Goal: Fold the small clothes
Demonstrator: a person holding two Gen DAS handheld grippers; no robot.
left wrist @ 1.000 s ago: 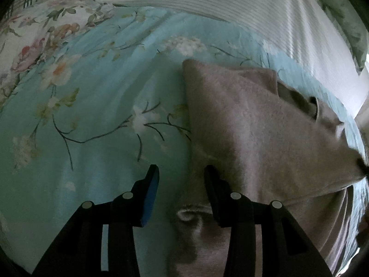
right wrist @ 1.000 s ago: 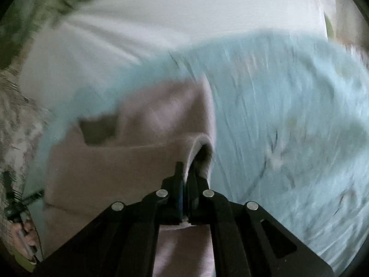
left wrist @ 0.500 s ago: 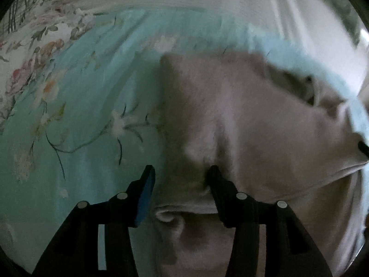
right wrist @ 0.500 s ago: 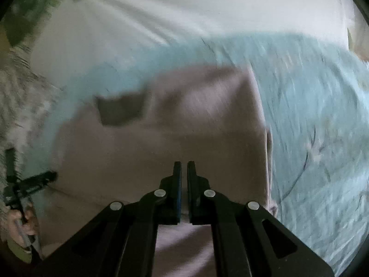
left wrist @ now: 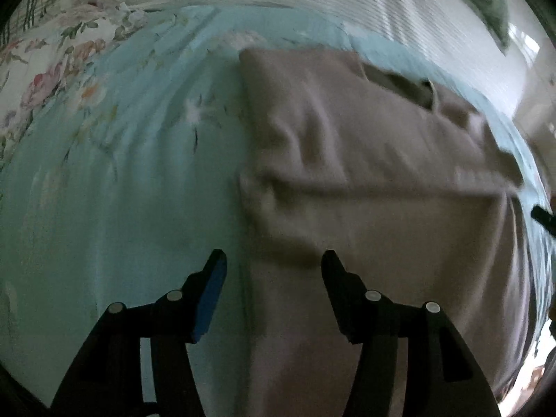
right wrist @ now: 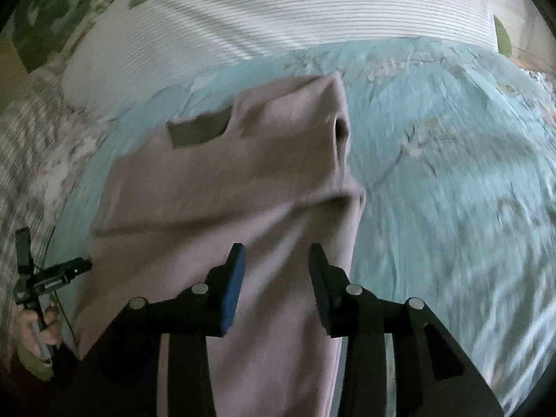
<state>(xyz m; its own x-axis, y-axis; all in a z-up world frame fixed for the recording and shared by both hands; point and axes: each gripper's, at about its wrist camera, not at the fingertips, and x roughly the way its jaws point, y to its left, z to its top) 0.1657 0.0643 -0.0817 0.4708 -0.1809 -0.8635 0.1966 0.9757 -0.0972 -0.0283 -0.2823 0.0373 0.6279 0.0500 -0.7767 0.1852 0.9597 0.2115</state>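
A dusty-pink garment (left wrist: pixel 375 180) lies flat on a turquoise floral bedspread (left wrist: pixel 114 180), with both sleeves folded across its chest and a dark neck opening at the far end. My left gripper (left wrist: pixel 272 266) is open and empty, hovering over the garment's left edge. In the right wrist view the same garment (right wrist: pixel 222 187) fills the middle, and my right gripper (right wrist: pixel 276 255) is open and empty above its lower right part. The left gripper (right wrist: pixel 52 274) shows small at the far left of that view.
A white ribbed sheet (right wrist: pixel 285 17) lies beyond the bedspread (right wrist: pixel 451 180). A pale floral cloth (left wrist: pixel 45 55) lies at the far left. A green patterned fabric (right wrist: pixel 52 3) sits at the far left corner in the right wrist view.
My right gripper let go of the sleeve it held and opened; the sleeve now lies folded across the garment. Both grippers have drawn back toward the garment's near end.
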